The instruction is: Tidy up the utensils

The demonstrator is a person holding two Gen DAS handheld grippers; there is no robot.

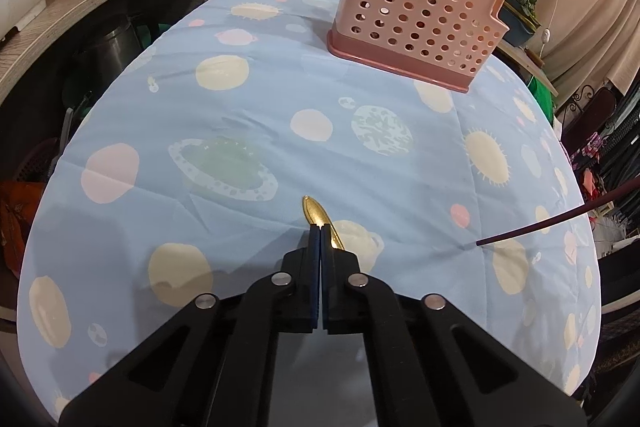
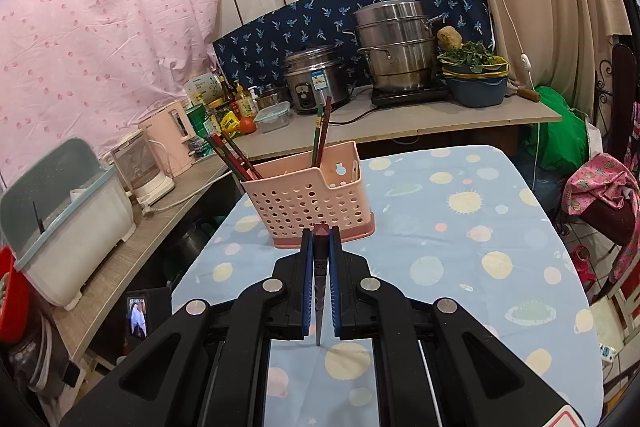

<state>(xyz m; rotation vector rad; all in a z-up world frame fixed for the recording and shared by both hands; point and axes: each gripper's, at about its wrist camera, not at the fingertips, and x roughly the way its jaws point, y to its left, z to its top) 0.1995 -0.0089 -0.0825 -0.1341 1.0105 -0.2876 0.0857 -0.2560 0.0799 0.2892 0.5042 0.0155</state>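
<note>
Cluttered kitchen counters ringed a table draped in a pale blue planet-print cloth (image 1: 256, 99) at centre frame. At lower centre of the left wrist view, the left gripper (image 1: 321, 227) had its jaws pressed together on a gold utensil (image 1: 318, 215) lying on the cloth — only its pointed end showed past the fingertips. A dark red chopstick (image 1: 560, 223) reached in from the right edge, its tip touching the cloth. In the right wrist view the right gripper (image 2: 321, 233) pinched that chopstick (image 2: 321, 267) between its blue pads, lower centre. Beyond stood a pink perforated utensil holder (image 2: 308, 203) — mid-frame, holding several chopsticks (image 2: 320, 135).
</note>
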